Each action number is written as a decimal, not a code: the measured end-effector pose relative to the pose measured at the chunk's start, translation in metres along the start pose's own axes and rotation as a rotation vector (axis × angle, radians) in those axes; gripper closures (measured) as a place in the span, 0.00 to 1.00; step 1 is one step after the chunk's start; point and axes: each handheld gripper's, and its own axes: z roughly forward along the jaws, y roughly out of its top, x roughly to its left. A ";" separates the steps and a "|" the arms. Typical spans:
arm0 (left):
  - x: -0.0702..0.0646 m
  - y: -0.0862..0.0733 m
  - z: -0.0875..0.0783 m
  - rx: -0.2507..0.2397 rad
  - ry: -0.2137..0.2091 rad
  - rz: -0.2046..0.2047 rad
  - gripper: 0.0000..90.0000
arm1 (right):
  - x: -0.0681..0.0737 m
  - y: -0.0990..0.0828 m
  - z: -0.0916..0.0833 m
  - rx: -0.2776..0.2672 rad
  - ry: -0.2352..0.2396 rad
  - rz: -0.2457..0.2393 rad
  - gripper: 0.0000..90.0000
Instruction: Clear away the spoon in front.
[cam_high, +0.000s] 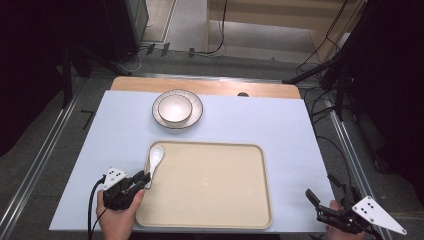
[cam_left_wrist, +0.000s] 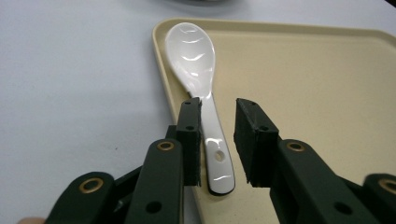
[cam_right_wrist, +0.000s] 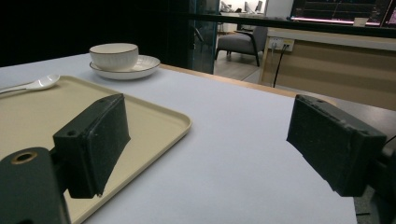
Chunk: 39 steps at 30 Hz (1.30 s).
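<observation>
A white spoon (cam_left_wrist: 201, 88) lies along the left rim of a beige tray (cam_high: 210, 190), its bowl toward the far corner and its handle toward the person. The left gripper (cam_left_wrist: 217, 140) sits low over that handle with its jaws parted on either side; one jaw looks to be touching the handle's edge and the other stands clear, so nothing is clamped, though contact is hard to judge from this angle. Coming in along the handle suits a lift or a set-down, since the handle is the narrow part the jaws can span. The right gripper (cam_high: 325, 202) waits wide open off the tray's near right corner, above the tabletop (cam_high: 280, 125). Beyond the tray, a bowl (cam_high: 175, 108) stands on a plate (cam_high: 196, 111).
</observation>
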 end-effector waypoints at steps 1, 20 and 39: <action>0.000 0.000 0.000 0.001 0.003 0.002 0.77 | 0.000 0.000 0.000 0.000 0.000 -0.001 0.14; 0.010 0.014 -0.008 -0.026 -0.144 0.000 0.34 | 0.001 0.000 0.000 0.002 0.003 -0.001 0.14; 0.037 0.023 -0.027 -0.105 -0.182 -0.002 0.00 | 0.001 0.000 0.000 0.005 0.004 0.002 0.14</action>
